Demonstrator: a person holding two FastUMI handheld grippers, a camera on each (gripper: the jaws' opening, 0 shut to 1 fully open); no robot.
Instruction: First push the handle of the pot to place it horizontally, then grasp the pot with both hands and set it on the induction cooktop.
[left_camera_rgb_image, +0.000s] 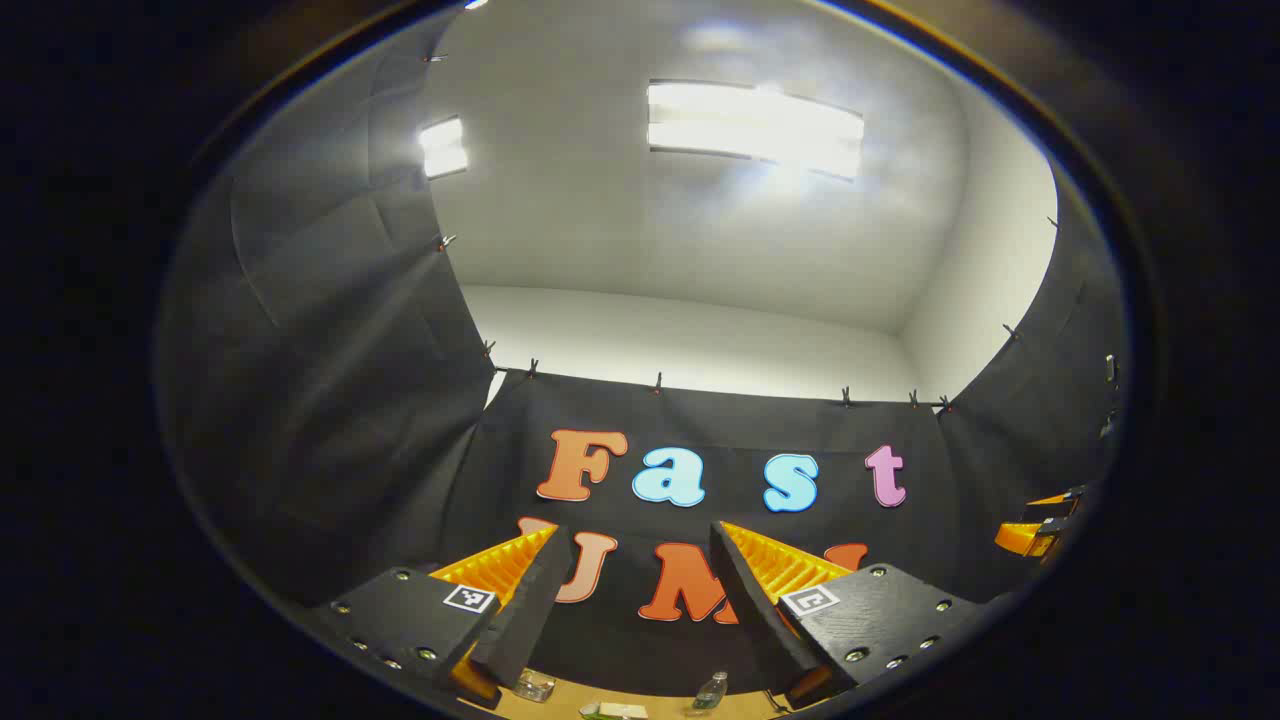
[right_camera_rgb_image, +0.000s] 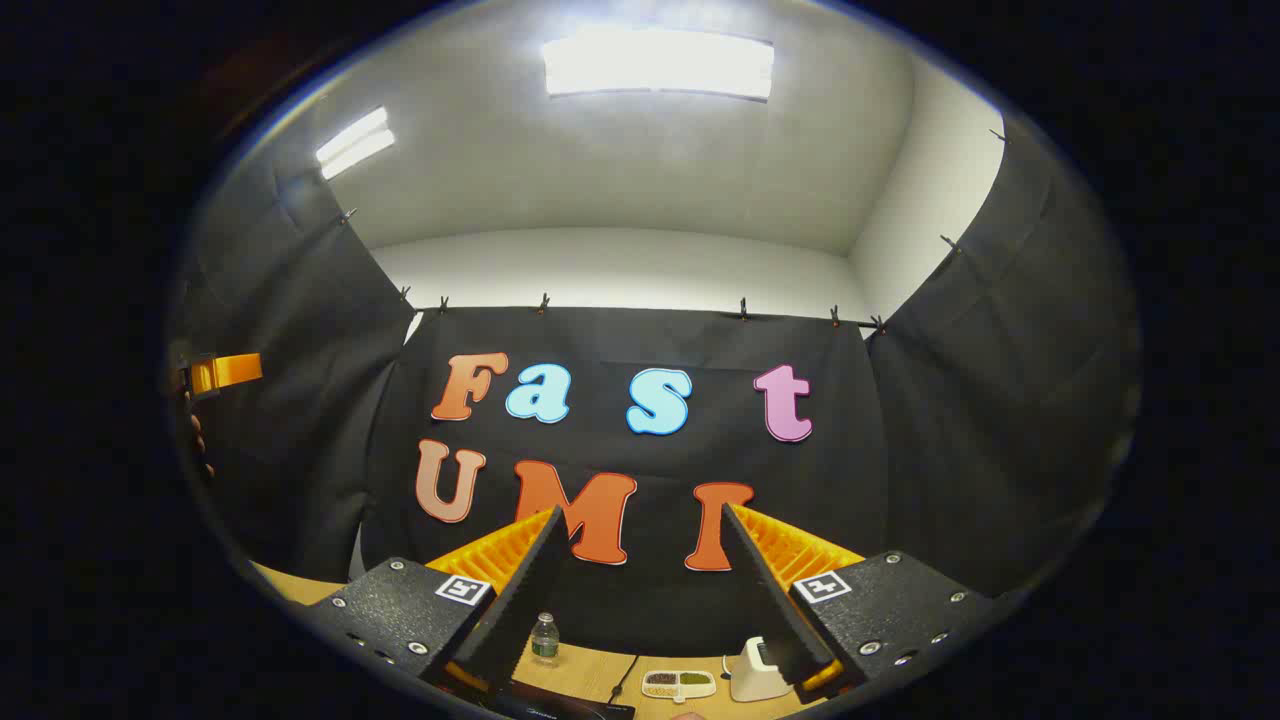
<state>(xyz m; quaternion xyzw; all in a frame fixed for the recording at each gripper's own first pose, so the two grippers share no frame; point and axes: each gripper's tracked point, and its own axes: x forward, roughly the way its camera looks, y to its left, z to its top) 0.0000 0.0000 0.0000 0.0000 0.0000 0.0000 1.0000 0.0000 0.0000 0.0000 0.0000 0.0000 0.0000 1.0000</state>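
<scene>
No legible writing on worktop items; square coded tag on each finger block. Both my tongs tilted upward toward booth wall and ceiling lights. Left tongs (left_camera_rgb_image: 635, 535) wide apart, holding nothing. Right tongs (right_camera_rgb_image: 640, 520) wide apart, holding nothing. Pot, cooktop: could not locate. Worktop (left_camera_rgb_image: 655, 705) strip at bottom of left gripper view: glass dish (left_camera_rgb_image: 535, 686), small bottle (left_camera_rgb_image: 709, 691). Right gripper view: bottle (right_camera_rgb_image: 544, 638), compartment tray (right_camera_rgb_image: 678, 684), white device (right_camera_rgb_image: 755, 675), cable (right_camera_rgb_image: 624, 678), other gripper (right_camera_rgb_image: 222, 373) at far left with fingers of hand beneath.
</scene>
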